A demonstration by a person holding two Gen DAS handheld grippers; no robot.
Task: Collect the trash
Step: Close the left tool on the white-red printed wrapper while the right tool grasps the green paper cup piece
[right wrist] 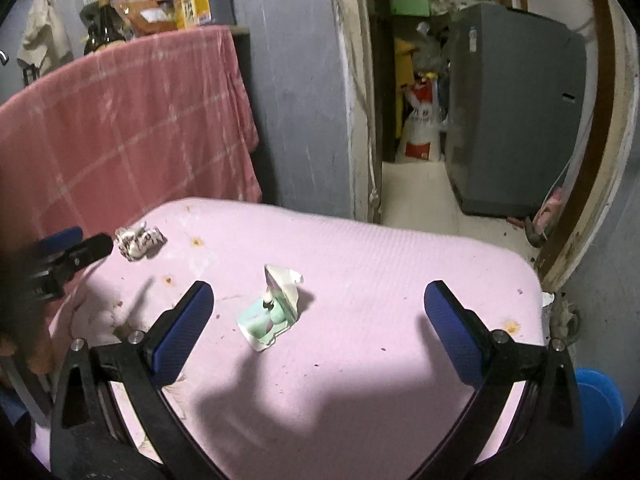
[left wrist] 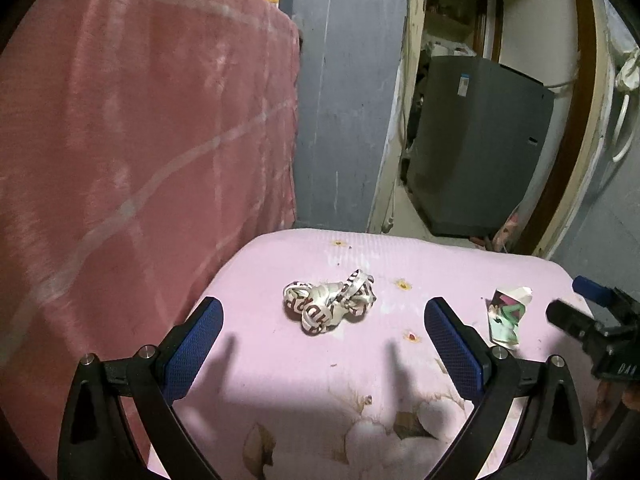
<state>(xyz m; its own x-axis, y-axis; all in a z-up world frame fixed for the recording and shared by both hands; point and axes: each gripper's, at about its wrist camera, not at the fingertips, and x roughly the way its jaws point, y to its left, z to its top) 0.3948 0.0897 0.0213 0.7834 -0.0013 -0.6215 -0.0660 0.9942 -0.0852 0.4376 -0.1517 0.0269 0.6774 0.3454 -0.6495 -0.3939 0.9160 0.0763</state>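
Note:
A crumpled white wrapper with dark lettering [left wrist: 330, 305] lies on the pink cushion [left wrist: 280, 380], just ahead of my open left gripper [left wrist: 324, 308], which hovers over it with nothing between its fingers. A torn green and white wrapper [left wrist: 507, 316] lies to its right. In the right wrist view that green wrapper [right wrist: 270, 308] sits between and slightly left of centre of my open right gripper [right wrist: 318, 292]. The lettered wrapper [right wrist: 139, 240] shows far left there, beside the other gripper's tip [right wrist: 90, 250].
A pink checked cloth [left wrist: 140, 140] hangs at the left beside the cushion. Behind stands a grey wall [left wrist: 344, 100] and a doorway with a dark grey appliance [left wrist: 480, 148]. A blue bucket [right wrist: 598, 404] sits at the lower right below the cushion [right wrist: 380, 280] edge.

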